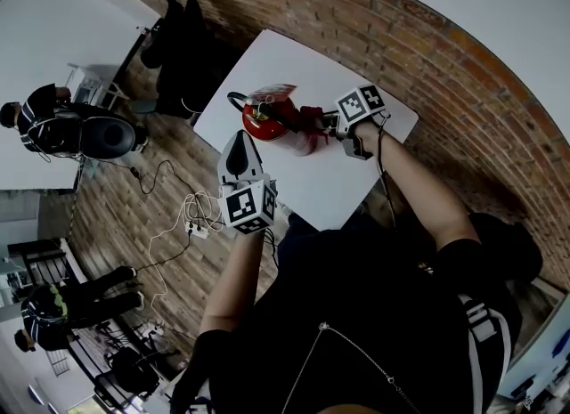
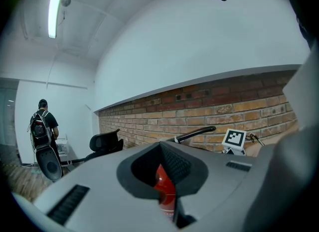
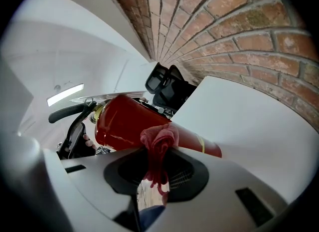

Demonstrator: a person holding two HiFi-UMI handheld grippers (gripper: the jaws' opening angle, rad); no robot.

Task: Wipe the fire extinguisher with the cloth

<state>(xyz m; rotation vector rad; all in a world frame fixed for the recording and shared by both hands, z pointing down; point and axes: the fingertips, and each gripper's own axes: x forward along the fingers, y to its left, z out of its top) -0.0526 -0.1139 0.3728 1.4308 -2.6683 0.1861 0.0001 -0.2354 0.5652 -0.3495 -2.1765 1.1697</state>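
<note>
A red fire extinguisher (image 1: 263,123) with a black handle (image 1: 236,99) stands on the white table (image 1: 329,181). My right gripper (image 1: 325,123) is shut on a red cloth (image 1: 309,127) and holds it against the extinguisher's right side. In the right gripper view the cloth (image 3: 159,141) bunches between the jaws of that gripper (image 3: 157,168) and touches the red cylinder (image 3: 122,123). My left gripper (image 1: 240,141) is just in front of the extinguisher, jaws shut and empty. In the left gripper view, the red body (image 2: 164,188) shows beyond that gripper (image 2: 167,176).
A brick wall (image 1: 401,12) runs behind the table. A black office chair (image 1: 183,38) stands at its far left corner. Cables and a power strip (image 1: 191,221) lie on the wooden floor to the left. A person (image 1: 36,118) stands further left.
</note>
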